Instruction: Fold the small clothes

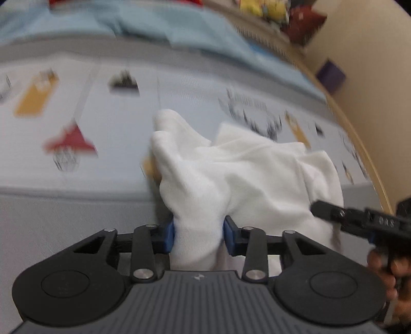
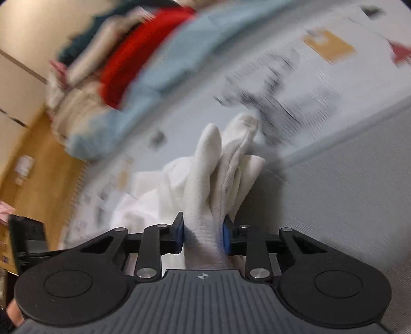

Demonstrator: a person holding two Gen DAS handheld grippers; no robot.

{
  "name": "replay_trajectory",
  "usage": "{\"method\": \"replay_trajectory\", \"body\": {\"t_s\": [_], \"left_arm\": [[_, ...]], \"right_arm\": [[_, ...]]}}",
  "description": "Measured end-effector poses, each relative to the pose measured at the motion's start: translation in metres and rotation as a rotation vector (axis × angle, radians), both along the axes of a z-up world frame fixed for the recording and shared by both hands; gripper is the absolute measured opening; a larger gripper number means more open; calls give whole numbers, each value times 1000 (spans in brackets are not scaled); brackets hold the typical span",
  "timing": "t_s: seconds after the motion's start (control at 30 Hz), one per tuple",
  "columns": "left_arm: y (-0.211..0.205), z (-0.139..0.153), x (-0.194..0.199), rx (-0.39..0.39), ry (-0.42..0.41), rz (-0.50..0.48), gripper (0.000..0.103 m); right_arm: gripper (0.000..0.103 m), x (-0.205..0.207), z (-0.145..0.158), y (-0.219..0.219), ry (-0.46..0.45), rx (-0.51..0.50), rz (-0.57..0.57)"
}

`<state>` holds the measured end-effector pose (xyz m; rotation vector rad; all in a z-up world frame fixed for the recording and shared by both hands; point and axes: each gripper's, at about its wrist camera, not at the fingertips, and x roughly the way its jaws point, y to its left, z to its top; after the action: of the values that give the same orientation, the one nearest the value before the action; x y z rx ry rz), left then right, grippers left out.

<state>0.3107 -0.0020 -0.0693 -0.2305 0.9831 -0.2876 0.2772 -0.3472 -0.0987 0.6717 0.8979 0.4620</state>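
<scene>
White cotton is what we are holding in both tools: the left gripper [image 1: 197, 237] is pinching a bunched part of a small white garment [image 1: 244, 174] between its blue pads [image 1: 169, 237], and the right gripper [image 2: 203, 237] is clamping a thicker wad, where the white garment [image 2: 205, 185] is showing several stacked layers and a ribbed, sock-like tip. We cannot tell whether this is one piece or two. The cloth is hanging crumpled just above or partly on the printed bedsheet [image 1: 102, 123], near the plain grey edge of the mattress [image 2: 346, 205]; blur is making contact hard to judge. In the left view the right gripper [image 1: 359, 221] is sitting just beside the cloth's far edge, so the two tools are working close together. We are judging several risks from here. Because each bite is taking a bunch rather than a clean corner or hem, any spread could be leaving hidden creases, and the fold would be coming out lopsided. The loose layers outside the right pads [image 2: 226, 237] could be slipping free if we are swinging fast, as the smear suggests. Pulling apart too hard could be dragging fabric out of the shallower left bite. The blue blanket [image 1: 179, 23] and the red cloth [image 2: 133, 56] are lying well apart and are posing little snag risk.
</scene>
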Motion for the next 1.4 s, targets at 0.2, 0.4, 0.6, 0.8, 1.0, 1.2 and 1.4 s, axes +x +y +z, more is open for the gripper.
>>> {"method": "replay_trajectory", "body": {"t_s": [0.2,0.4,0.6,0.8,1.0,1.2,1.4], "left_arm": [[24,15,-4,1,-15,96,54],[10,-22,-11,123,197,-47,52],[5,-4,-40,231,181,0,52],[12,80,-103,242,-69,66,72],[1,118,-199,200,-306,151,79],[-20,118,-257,197,-323,224,85],[-34,99,-257,275,-267,192,88]], "right_arm": [[42,6,5,7,31,-213,-168],[40,-4,16,19,-36,-201,20],[54,-14,9,30,79,-492,-12],[54,-68,91,22,-156,-605,-68],[79,-148,138,33,-312,-611,-105],[85,-219,139,52,-317,-568,-212],[86,-234,129,73,-304,-624,-177]]}}
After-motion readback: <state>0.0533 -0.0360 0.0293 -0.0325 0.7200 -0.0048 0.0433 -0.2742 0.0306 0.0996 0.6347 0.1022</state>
